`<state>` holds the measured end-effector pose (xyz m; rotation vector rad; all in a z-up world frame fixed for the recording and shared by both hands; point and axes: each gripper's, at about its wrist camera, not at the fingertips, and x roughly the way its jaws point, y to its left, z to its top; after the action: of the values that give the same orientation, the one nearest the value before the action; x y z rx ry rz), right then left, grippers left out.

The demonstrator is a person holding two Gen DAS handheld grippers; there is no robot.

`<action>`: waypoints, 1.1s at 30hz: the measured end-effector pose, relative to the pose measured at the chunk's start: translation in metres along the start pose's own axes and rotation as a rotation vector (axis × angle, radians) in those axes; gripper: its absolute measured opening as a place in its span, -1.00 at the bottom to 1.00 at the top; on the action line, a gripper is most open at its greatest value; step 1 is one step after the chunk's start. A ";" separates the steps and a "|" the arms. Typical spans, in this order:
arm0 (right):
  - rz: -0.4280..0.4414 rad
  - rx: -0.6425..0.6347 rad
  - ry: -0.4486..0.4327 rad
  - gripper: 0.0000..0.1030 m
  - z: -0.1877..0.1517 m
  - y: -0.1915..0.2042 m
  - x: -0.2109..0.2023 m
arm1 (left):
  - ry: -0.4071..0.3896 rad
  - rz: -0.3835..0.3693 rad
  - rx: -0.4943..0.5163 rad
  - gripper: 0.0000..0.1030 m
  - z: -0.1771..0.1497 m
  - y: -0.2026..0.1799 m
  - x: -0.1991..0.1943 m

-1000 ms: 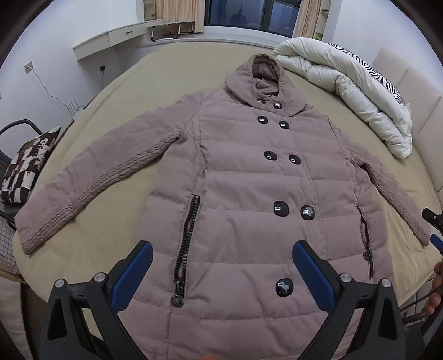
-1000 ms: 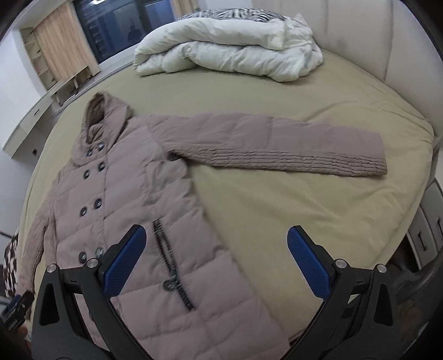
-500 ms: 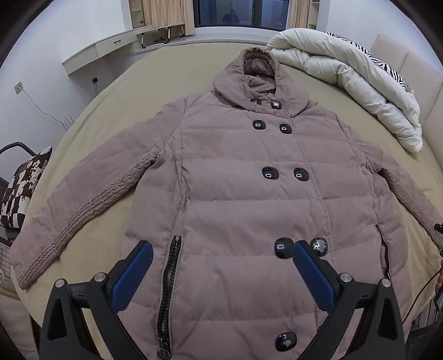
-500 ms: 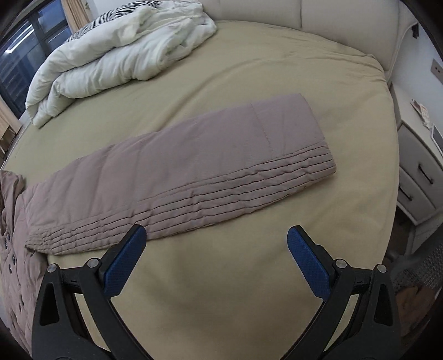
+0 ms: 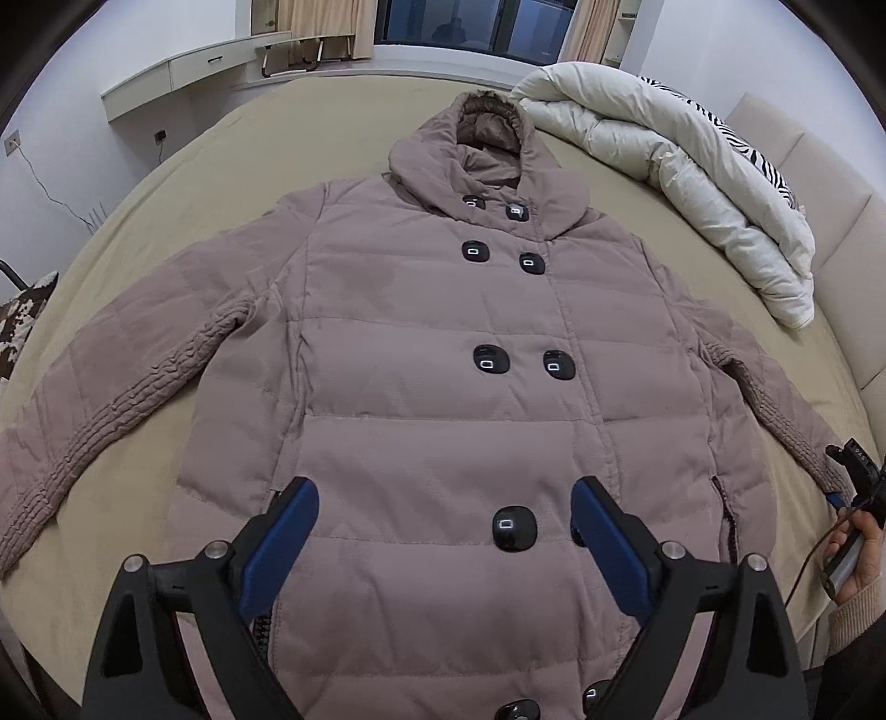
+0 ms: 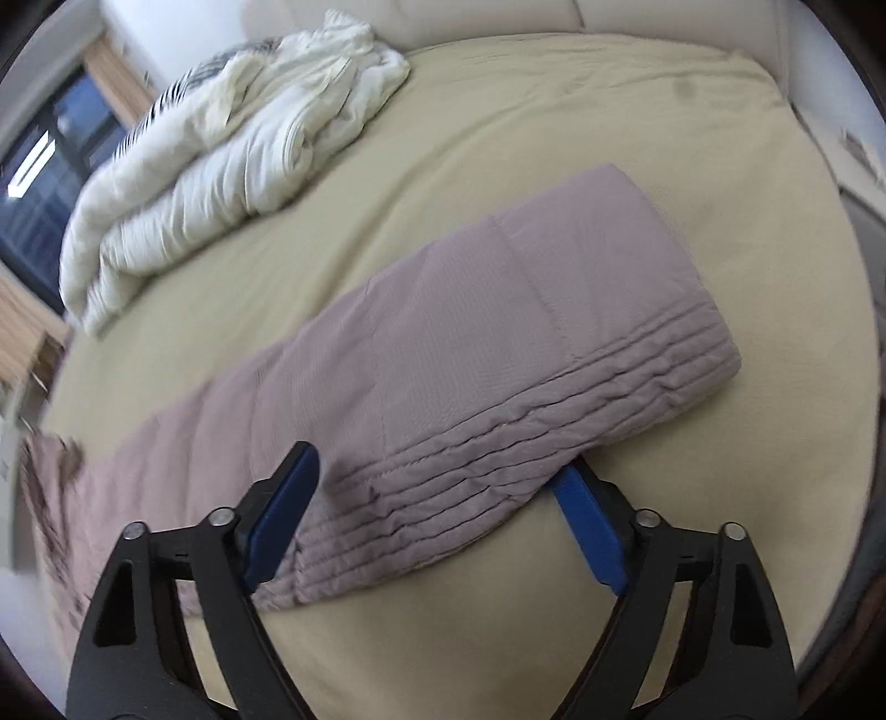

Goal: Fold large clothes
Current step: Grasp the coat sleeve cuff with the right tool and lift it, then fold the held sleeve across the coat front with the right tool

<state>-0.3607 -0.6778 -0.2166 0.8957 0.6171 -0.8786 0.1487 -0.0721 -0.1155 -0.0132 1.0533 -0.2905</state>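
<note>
Left wrist view: the puffer coat (image 5: 443,343) lies face up and spread flat on the tan bed (image 5: 210,166), hood toward the window (image 5: 476,33), both sleeves out to the sides. Double row of dark buttons (image 5: 490,359) runs down the front. Left gripper (image 5: 446,523) hangs over the lower front panel, jaws wide apart and just closing in a little — nothing pinched between the blue pads (image 5: 279,545), only coat fabric below them, and one button (image 5: 514,527) shows in the gap. A white duvet (image 5: 681,183) is bundled at the far right of the bed, with a zebra-print layer behind it. At the right edge the person's right hand (image 5: 855,548) grips the handle of the other tool beside the right sleeve's cuff. A patterned cushion (image 5: 22,315) sits off the left edge of the bed, and a wall shelf (image 5: 188,72) hangs at upper left.

Right wrist view, blurred by motion: the right gripper (image 6: 437,512) is down at the sleeve (image 6: 498,354), which lies flat across the bed (image 6: 637,111). Jaws have just been closing, with the ribbed edge of the sleeve between them. Left pad (image 6: 279,518) sits at the fabric; right pad (image 6: 590,529) has its tip tucked under the sleeve edge. Looks like they straddle it rather than clamp it — not certain at this blur. Duvet (image 6: 232,166) sits at upper left, well apart from the sleeve.
</note>
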 end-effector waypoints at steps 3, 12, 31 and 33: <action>0.054 0.057 -0.007 0.04 0.012 -0.004 0.008 | 0.000 -0.053 -0.011 0.52 0.003 0.000 0.002; 0.203 -0.040 -0.075 -0.67 0.019 0.069 -0.037 | -0.005 -0.157 -0.057 0.02 0.010 0.009 0.006; 0.587 -1.133 0.246 -0.78 -0.321 0.429 -0.067 | -0.063 -0.235 -0.363 0.36 0.012 0.114 0.009; 0.597 -1.111 0.350 -0.77 -0.343 0.423 -0.058 | -0.048 -0.256 -0.397 0.50 0.013 0.122 0.016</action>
<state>-0.0644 -0.2191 -0.1735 0.1589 0.9241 0.2196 0.1951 0.0398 -0.1406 -0.5121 1.0476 -0.3067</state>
